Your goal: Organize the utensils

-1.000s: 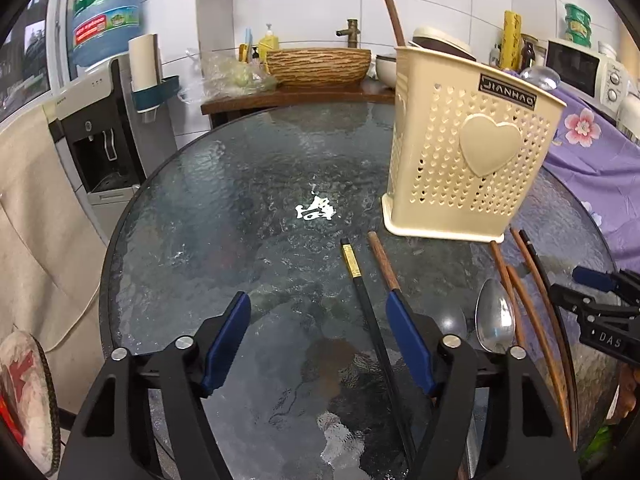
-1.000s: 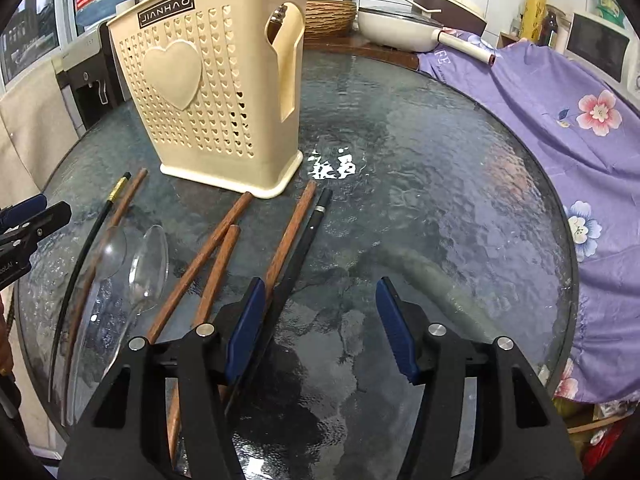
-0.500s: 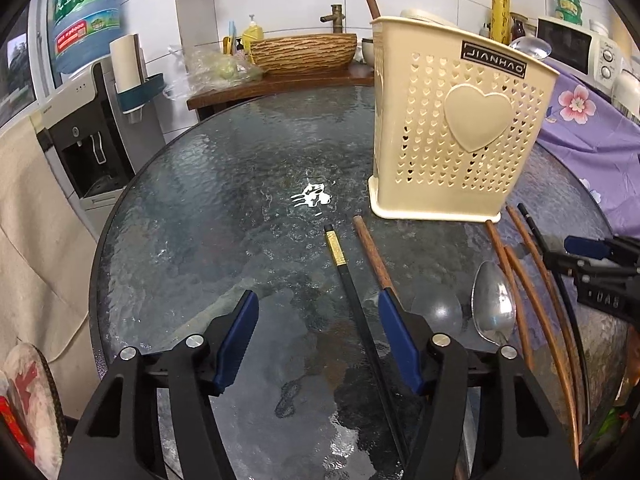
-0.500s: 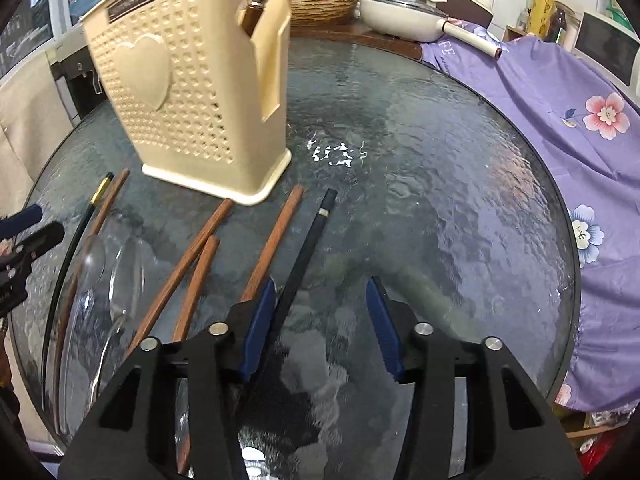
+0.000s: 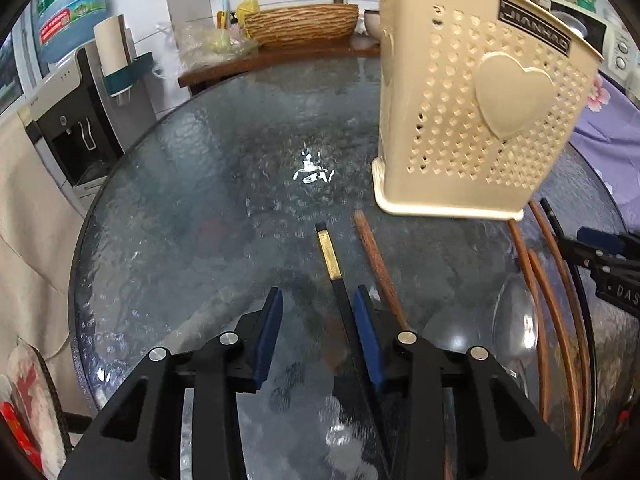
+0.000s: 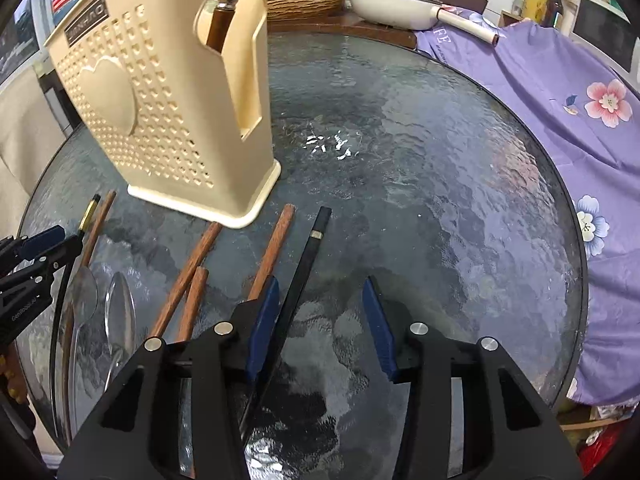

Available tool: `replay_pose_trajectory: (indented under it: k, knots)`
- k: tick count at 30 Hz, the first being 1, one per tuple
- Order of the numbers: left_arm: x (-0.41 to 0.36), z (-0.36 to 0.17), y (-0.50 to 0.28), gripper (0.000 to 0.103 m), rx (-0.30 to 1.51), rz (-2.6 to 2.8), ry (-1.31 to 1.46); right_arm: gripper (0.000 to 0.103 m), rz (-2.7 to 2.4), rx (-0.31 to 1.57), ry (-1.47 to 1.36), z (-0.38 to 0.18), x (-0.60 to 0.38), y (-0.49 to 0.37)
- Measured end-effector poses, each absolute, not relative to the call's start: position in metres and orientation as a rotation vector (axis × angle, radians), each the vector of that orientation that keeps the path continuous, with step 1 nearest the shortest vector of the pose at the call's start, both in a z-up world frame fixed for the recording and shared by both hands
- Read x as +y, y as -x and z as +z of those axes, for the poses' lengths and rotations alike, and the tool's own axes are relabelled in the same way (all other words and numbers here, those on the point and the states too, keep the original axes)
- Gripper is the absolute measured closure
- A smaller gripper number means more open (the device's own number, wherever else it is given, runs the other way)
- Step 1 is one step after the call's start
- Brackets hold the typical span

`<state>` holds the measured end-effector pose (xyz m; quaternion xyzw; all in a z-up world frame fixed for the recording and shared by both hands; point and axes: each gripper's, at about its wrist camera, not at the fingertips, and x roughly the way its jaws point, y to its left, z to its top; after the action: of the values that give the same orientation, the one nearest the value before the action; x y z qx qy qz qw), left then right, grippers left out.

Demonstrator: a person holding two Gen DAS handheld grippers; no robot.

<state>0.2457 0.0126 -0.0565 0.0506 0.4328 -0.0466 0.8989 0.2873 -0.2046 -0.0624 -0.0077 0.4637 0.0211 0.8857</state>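
A cream perforated utensil caddy (image 5: 472,120) (image 6: 160,100) stands on the round glass table (image 5: 200,200), with a brown handle inside it. My left gripper (image 5: 318,312) is low over a gold-tipped black chopstick (image 5: 329,256). Its jaws are closing, and the stick lies between them, close to the right pad (image 5: 366,328). The left pad is still well clear of it. A brown chopstick (image 5: 376,260) lies just right of it. My right gripper (image 6: 320,304) is also closing around a second black chopstick (image 6: 310,260). That stick runs beside the left pad (image 6: 264,316), unpinched.
Several brown chopsticks (image 6: 188,268) and two metal spoons (image 6: 120,312) lie between the two grippers, in front of the caddy. A purple flowered cloth (image 6: 560,112) covers the right side. A water dispenser (image 5: 76,128) and a counter with a woven basket (image 5: 304,24) stand behind the table.
Both grippers have narrowed their jaws and come nearer the table. The left moved in on the gold-tipped chopstick. The right shifted so its black chopstick now lies inside the jaws.
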Motion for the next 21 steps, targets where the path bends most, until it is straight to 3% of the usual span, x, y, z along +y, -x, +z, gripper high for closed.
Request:
replay_pose_trajectory:
  k: [21]
  knots:
    - [0.004,-0.057,-0.256,0.072,0.897,-0.033,-0.063,0.092,-0.042,0.907,-0.025,-0.065,-0.179,-0.289]
